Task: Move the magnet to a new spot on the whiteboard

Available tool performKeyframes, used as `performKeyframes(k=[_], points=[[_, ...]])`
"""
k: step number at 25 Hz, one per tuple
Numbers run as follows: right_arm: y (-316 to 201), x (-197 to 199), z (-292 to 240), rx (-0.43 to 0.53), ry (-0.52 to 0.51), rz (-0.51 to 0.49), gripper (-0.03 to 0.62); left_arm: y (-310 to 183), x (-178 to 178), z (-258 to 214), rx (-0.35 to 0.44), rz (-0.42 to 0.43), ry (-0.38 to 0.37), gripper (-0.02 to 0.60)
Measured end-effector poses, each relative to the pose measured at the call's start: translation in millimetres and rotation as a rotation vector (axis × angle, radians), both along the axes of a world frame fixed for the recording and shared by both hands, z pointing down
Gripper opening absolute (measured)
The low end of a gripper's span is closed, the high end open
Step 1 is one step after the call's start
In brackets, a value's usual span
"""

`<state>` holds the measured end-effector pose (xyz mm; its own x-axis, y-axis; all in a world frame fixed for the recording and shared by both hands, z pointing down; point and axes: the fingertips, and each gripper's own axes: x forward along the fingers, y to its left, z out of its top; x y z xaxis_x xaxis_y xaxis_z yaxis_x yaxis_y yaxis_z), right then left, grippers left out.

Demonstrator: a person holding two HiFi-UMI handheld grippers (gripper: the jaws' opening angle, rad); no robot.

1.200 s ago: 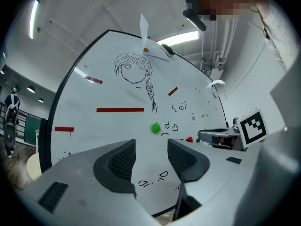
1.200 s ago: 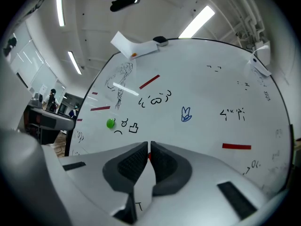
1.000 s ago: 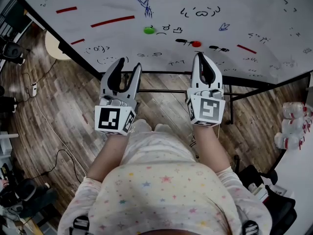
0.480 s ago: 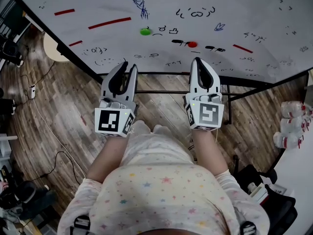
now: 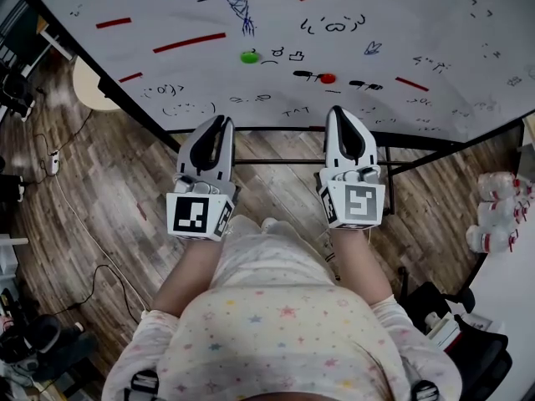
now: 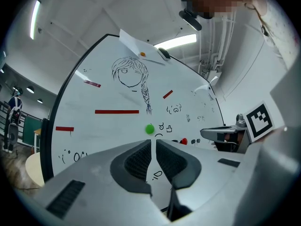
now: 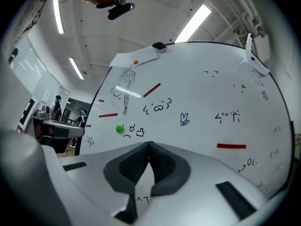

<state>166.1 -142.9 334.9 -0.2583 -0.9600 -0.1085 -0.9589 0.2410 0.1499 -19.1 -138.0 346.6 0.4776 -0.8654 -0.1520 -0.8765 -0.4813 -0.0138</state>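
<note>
Nothing on the whiteboard (image 5: 418, 23) really reads as words and there are no brand names, it's all marker doodles: little kaomoji faces, a "T^T"-looking squiggle near the bottom edge, a small blue flower, and a sketch of a girl with a braid (image 6: 134, 76) up top. A few short red bars (image 6: 116, 111) are scattered around too. The cubes on the tongs only carry square black-and-white markers.

There are two round magnets. The green magnet (image 5: 248, 57) sits low on the board, just left of a small face doodle. The red magnet (image 5: 328, 78) is lower and to its right, sitting in a row of black blobs.

The left tongs (image 5: 224, 124) have their jaws pulled in to a thin slit with nothing between them. The right tongs (image 5: 338, 112) are fully together, also empty. Both point at the board's bottom black frame (image 5: 276, 124), short of the board and below the magnets, touching neither.

For room, there's a big blank white patch across the board's middle and upper right, with the writing thinning out toward that side. A sheet of paper (image 7: 134, 58) hangs at the top edge. Below the frame there's just wooden floor (image 5: 109, 182).
</note>
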Motion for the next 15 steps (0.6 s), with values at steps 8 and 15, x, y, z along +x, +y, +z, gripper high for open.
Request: performKeyframes(k=[8,15], points=[[4.5,-0.7,-4.0,0.006,0.004,0.005,0.0,-2.3,-2.6,2.5,-0.012,0.007,0.008,0.035],[6.3,2.4,-4.1,-0.006,-0.013,0.007,0.0,-3.2,3.3,2.8,-0.02,0.025,0.006,0.032]])
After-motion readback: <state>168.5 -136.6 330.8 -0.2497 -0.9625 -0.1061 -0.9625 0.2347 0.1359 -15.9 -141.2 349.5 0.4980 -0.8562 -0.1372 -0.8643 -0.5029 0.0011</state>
